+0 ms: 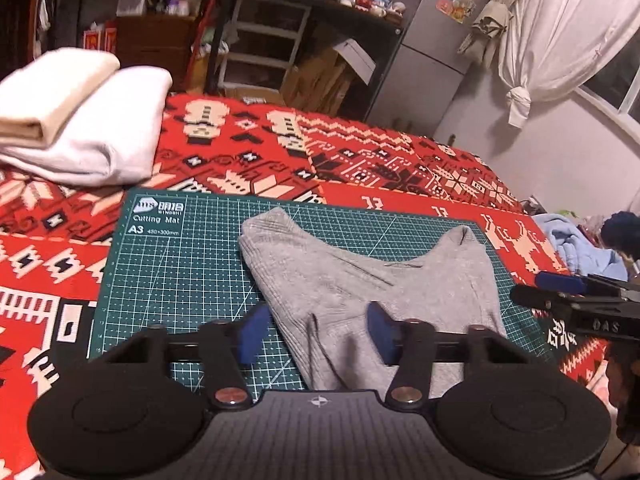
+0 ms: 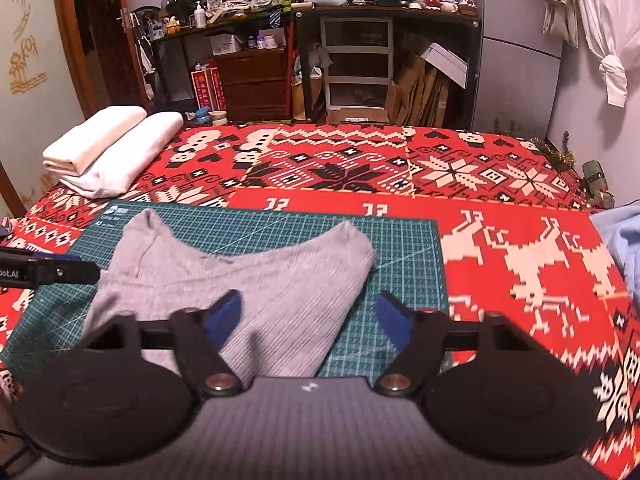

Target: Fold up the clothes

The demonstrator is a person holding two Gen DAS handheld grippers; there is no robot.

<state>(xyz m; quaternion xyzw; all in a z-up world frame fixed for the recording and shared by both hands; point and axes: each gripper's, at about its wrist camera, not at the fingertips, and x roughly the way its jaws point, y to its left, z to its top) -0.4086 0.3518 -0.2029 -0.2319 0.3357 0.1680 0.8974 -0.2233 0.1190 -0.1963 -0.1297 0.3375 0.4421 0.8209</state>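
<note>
Left wrist view: left gripper [image 1: 316,334] at bottom centre, blue pads spread apart w/ nothing clamped, hovering over near edge of grey garment [image 1: 372,280]. Garment lies centre frame on green cutting mat [image 1: 180,272], atop red patterned blanket [image 1: 360,156]. Folded white stack [image 1: 76,128] upper left. Right gripper's tip pokes in at right edge. Right wrist view: right gripper [image 2: 310,318] bottom centre, pads also apart, empty; its left pad over garment [image 2: 240,276], right pad over mat [image 2: 400,248]. White stack [image 2: 112,152] at left, well apart from mat.
</note>
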